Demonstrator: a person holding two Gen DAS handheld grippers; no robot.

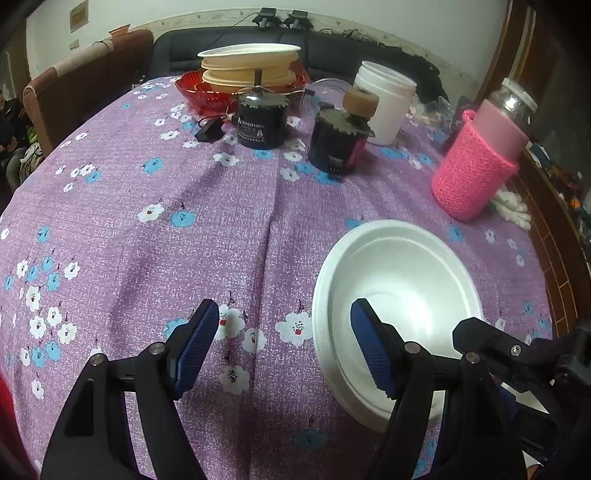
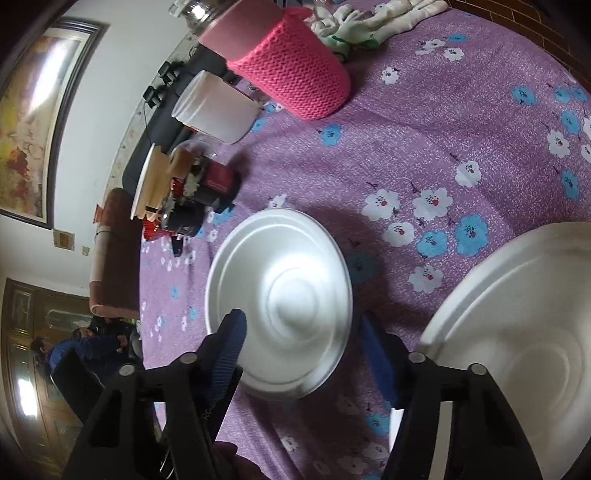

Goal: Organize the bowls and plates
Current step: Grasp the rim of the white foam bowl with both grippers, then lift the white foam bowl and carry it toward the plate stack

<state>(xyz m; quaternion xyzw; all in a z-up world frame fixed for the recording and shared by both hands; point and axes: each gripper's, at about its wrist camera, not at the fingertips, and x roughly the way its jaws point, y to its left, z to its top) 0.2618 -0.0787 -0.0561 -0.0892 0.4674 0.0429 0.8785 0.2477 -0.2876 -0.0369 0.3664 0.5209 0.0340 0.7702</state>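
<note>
A white foam bowl (image 1: 402, 273) sits on the purple flowered cloth at lower right of the left wrist view. My left gripper (image 1: 284, 347) is open, its right finger over the bowl's near rim, left finger over bare cloth. In the right wrist view the same bowl (image 2: 284, 295) lies between the open fingers of my right gripper (image 2: 303, 354); whether they touch it I cannot tell. A second white foam plate (image 2: 524, 332) lies at right. A stack of cream and white plates (image 1: 251, 62) rests in a red bowl (image 1: 199, 92) at the far side.
Two black cylinders (image 1: 260, 118) (image 1: 338, 142), a white tub (image 1: 388, 103) and a pink knitted bottle (image 1: 476, 166) stand beyond the bowl. White gloves (image 2: 369, 22) lie by the table's wooden edge (image 1: 554, 243). A brown chair (image 1: 85, 85) and dark sofa stand behind.
</note>
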